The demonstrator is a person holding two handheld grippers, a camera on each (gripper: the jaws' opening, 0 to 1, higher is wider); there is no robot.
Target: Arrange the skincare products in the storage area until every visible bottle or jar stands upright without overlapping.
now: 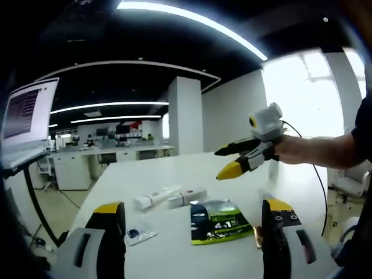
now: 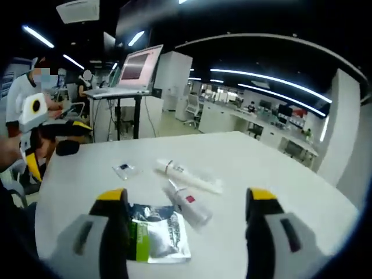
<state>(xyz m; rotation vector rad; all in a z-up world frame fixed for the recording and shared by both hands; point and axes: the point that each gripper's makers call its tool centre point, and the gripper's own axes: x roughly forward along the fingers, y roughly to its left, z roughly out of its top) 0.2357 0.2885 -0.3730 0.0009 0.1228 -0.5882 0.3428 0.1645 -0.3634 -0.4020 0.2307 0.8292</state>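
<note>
Fingers of the left gripper [image 1: 192, 224] stand wide apart and empty above the white bench [image 1: 174, 168]; the right gripper [image 2: 185, 212] is likewise spread wide, holding nothing. Between the left fingers lies a green sachet [image 1: 220, 221], flat. Just beyond it two white tubes [image 1: 168, 197] lie on their sides, near each other, and a small clear packet [image 1: 136, 233] sits off to the left. Further out, a laptop [image 2: 136, 70] on a stand, office desks, ceiling light strips.
</note>
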